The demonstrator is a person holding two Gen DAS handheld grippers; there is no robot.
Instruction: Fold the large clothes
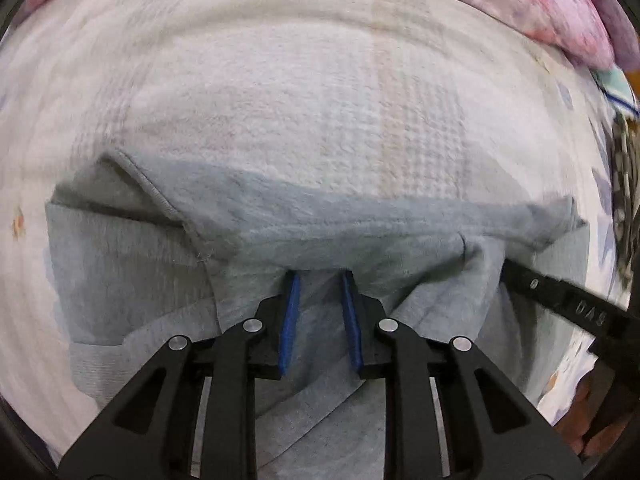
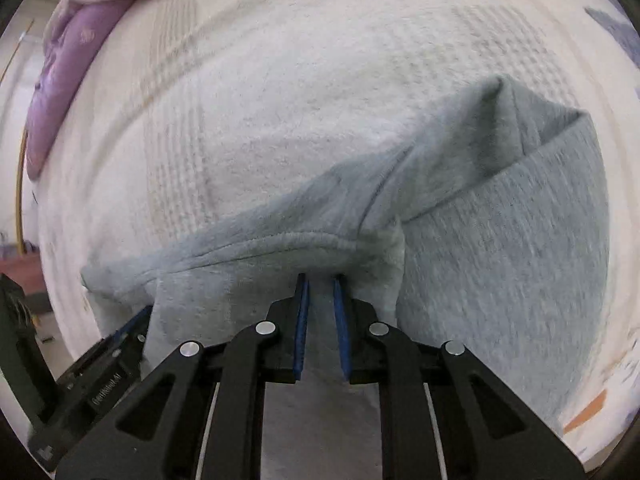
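A large grey sweatshirt [image 1: 132, 264] lies partly folded on a white textured blanket [image 1: 280, 100]. My left gripper [image 1: 320, 276] points down and is shut on a bunched fold of the grey cloth, with fabric pinched between its blue pads. My right gripper [image 2: 321, 278] is likewise shut on the grey sweatshirt [image 2: 500, 264], near a stitched hem that runs left of its fingers. Each gripper shows in the other's view: the right gripper [image 1: 560, 300] at the right edge, the left gripper [image 2: 132, 324] at the lower left. Both hold the same edge of the garment.
A pink and purple quilt [image 1: 552, 8] is heaped at the far side of the bed; the same quilt [image 2: 68, 64] shows at the upper left of the right wrist view. Other patterned cloth [image 1: 624, 168] lies at the right edge. The bed's edge and floor [image 2: 24, 272] lie left.
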